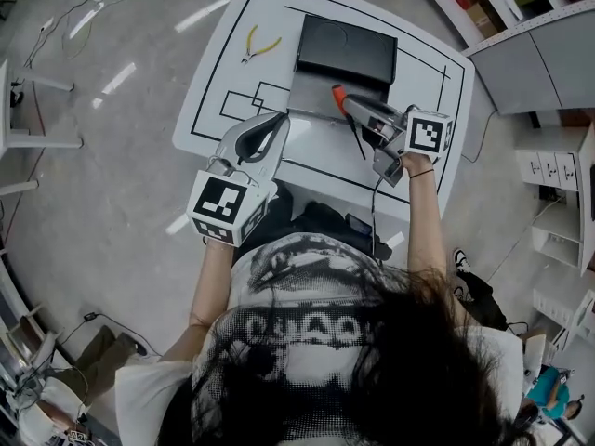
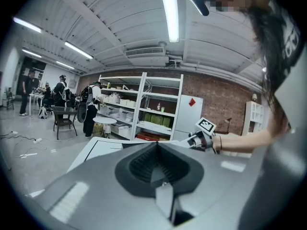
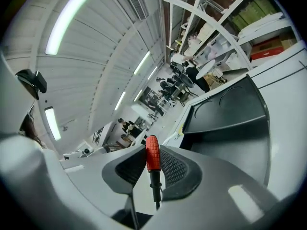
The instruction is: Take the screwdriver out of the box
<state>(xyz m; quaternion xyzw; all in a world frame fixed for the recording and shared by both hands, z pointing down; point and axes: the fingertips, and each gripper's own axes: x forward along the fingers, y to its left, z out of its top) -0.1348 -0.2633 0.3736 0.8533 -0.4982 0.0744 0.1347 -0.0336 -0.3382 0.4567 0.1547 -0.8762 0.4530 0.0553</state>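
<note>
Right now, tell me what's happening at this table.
A person at a white table holds a gripper in each hand. The right gripper is shut on the red-handled screwdriver, held in the air beside the open black box. The left gripper is shut and empty, hanging near the table's front edge.

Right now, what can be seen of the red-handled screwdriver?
The screwdriver has a red, cross-hatched handle, a black collar and a thin dark shaft. The right gripper is shut on its handle between ribbed pads, handle end outward, shaft running back toward the person. It is over the white table, by the open black box.
</note>
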